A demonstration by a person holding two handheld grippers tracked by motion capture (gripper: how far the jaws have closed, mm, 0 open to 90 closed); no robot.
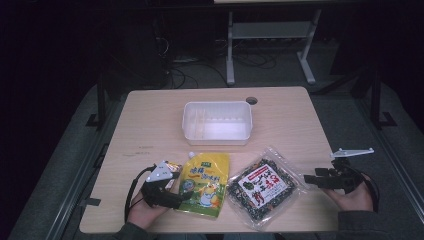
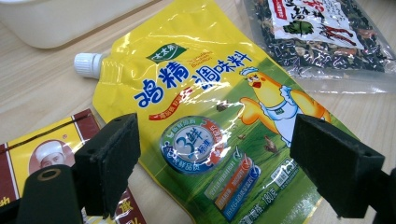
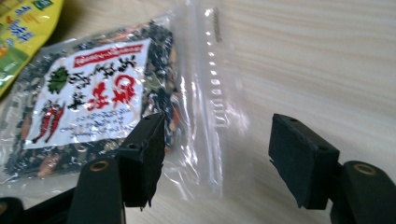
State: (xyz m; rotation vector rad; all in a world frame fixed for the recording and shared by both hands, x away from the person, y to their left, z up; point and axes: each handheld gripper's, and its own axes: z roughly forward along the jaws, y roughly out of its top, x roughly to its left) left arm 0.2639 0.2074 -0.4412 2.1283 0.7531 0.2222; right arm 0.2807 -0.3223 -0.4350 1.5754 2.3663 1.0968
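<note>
1. High view: I have a claw in each hand at the near edge of the worktop. My left claw sits at the near-left edge of the yellow seasoning pouch, and my right claw lies toward the near-right corner, just beside the clear seaweed bag. The white tub stands mid-worktop, toward the far edge, well apart from both bags.

2. Left gripper view: my left claw stands wide open with nothing gripped; the yellow seasoning pouch lies flat between and beyond the jaws, its white cap pointing toward the tub. A red and yellow packet lies just beside it. I judge this claw should wait, or bite the pouch's edge, not its slippery face.

3. Right gripper view: my right claw is open, holding nothing, with the seaweed bag's clear sealed edge between the jaws. To grip well, I'd slide 1 jaw under that flat seam, keep the claw low to the worktop, and close on the seam rather than the bulging contents.
</note>
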